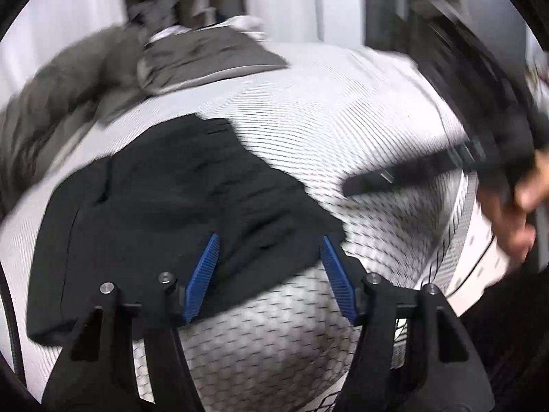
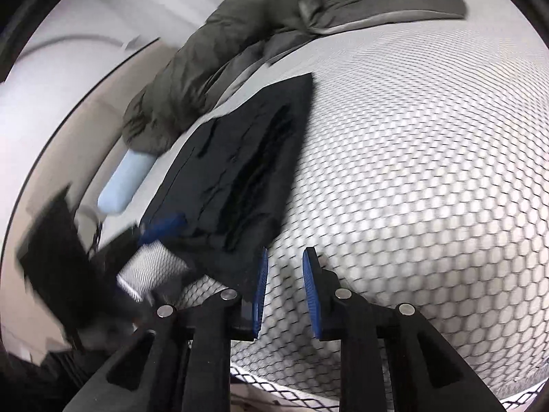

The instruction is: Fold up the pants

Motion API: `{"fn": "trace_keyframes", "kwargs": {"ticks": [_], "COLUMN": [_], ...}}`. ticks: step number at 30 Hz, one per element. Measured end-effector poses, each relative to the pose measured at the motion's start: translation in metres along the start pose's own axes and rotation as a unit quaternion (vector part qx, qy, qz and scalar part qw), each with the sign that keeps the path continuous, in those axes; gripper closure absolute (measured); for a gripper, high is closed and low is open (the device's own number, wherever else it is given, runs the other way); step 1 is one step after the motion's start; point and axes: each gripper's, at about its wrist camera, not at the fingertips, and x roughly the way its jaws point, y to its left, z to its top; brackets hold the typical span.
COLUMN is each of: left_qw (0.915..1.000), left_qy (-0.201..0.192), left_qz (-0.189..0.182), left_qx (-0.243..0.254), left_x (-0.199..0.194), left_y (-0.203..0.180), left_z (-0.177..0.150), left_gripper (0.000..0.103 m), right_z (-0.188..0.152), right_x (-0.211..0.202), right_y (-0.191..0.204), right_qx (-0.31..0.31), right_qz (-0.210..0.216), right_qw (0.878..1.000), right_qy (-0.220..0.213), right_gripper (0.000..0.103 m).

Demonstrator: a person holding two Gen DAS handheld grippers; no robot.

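Note:
Black pants (image 1: 164, 213) lie folded into a compact shape on the white honeycomb-patterned mattress (image 1: 308, 110). My left gripper (image 1: 269, 240) is open, its blue fingers (image 1: 202, 278) spread over the pants' near edge, holding nothing. In the right wrist view the same pants (image 2: 240, 171) lie left of centre. My right gripper (image 2: 284, 257) is open with a narrow gap and empty, just beside the pants' near corner. The right gripper also shows blurred in the left wrist view (image 1: 346, 189), off to the right of the pants. The left gripper shows blurred in the right wrist view (image 2: 161, 226).
A grey-green duvet (image 2: 206, 68) and a grey pillow (image 1: 206, 58) lie bunched at the far side of the mattress. A light blue object (image 2: 123, 185) sits at the mattress's left edge. White curtains (image 1: 281, 3) hang behind. The mattress edge (image 1: 463, 233) runs on the right.

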Motion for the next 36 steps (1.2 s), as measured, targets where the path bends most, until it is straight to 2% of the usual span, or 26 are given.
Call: {"fn": "trace_keyframes", "kwargs": {"ticks": [3, 5, 8, 11, 13, 16, 18, 19, 20, 21, 24, 27, 29, 30, 33, 36], "left_qw": [0.9984, 0.9968, 0.9975, 0.9977, 0.9949, 0.9927, 0.9919, 0.9911, 0.9901, 0.9889, 0.9879, 0.983, 0.9809, 0.9813, 0.9812, 0.9792], "left_qy": [-0.006, -0.012, -0.018, -0.03, -0.039, -0.029, -0.024, -0.024, -0.026, -0.028, -0.037, -0.036, -0.032, -0.028, -0.023, -0.022], "left_qz": [0.044, 0.064, 0.055, 0.021, 0.03, 0.044, 0.057, 0.063, 0.07, 0.073, 0.083, 0.094, 0.097, 0.094, 0.089, 0.094], "left_qx": [0.036, 0.045, 0.041, 0.056, 0.087, 0.109, 0.111, 0.114, 0.119, 0.126, 0.126, 0.154, 0.166, 0.166, 0.17, 0.179], "left_x": [0.007, 0.009, 0.0, -0.016, -0.019, -0.009, 0.002, 0.005, 0.008, 0.01, 0.012, 0.016, 0.02, 0.022, 0.023, 0.025], "left_y": [-0.028, -0.036, -0.043, -0.051, -0.066, -0.072, -0.073, -0.074, -0.073, -0.076, -0.073, -0.079, -0.082, -0.082, -0.083, -0.085], "left_z": [-0.001, -0.002, -0.006, -0.013, -0.015, -0.013, -0.007, -0.005, -0.003, -0.003, -0.004, -0.012, -0.017, -0.019, -0.022, -0.025], "left_gripper": [0.043, 0.05, 0.05, 0.05, 0.05, 0.05, 0.059, 0.072, 0.092, 0.1, 0.101, 0.101, 0.102, 0.102, 0.102, 0.102], "right_z": [0.005, 0.008, 0.021, 0.026, 0.029, 0.027, 0.02, 0.018, 0.016, 0.015, 0.016, 0.027, 0.035, 0.038, 0.05, 0.063], "right_x": [0.002, 0.006, 0.02, 0.026, 0.03, 0.026, 0.013, 0.007, 0.005, 0.003, 0.005, 0.018, 0.03, 0.035, 0.044, 0.043], "right_y": [-0.006, -0.005, 0.0, -0.002, -0.003, -0.004, -0.015, -0.019, -0.02, -0.021, -0.023, -0.025, -0.024, -0.025, -0.031, -0.035], "right_qx": [0.011, 0.012, 0.02, 0.024, 0.027, 0.024, 0.026, 0.025, 0.024, 0.023, 0.029, 0.036, 0.028, 0.023, 0.041, 0.05], "right_qz": [-0.001, 0.007, 0.018, 0.015, 0.016, 0.02, 0.026, 0.027, 0.03, 0.034, 0.05, 0.065, 0.064, 0.061, 0.064, 0.031], "right_qw": [1.0, 1.0, 1.0, 1.0, 0.999, 0.999, 0.999, 0.999, 0.999, 0.999, 0.998, 0.997, 0.997, 0.998, 0.997, 0.998], "right_qy": [0.001, 0.002, 0.002, 0.004, 0.006, 0.005, 0.005, 0.005, 0.005, 0.004, 0.0, 0.011, 0.018, 0.016, 0.001, -0.032], "right_gripper": [0.082, 0.082, 0.082, 0.081, 0.081, 0.08, 0.079, 0.078, 0.077, 0.074, 0.069, 0.069, 0.077, 0.095, 0.1, 0.103]}}
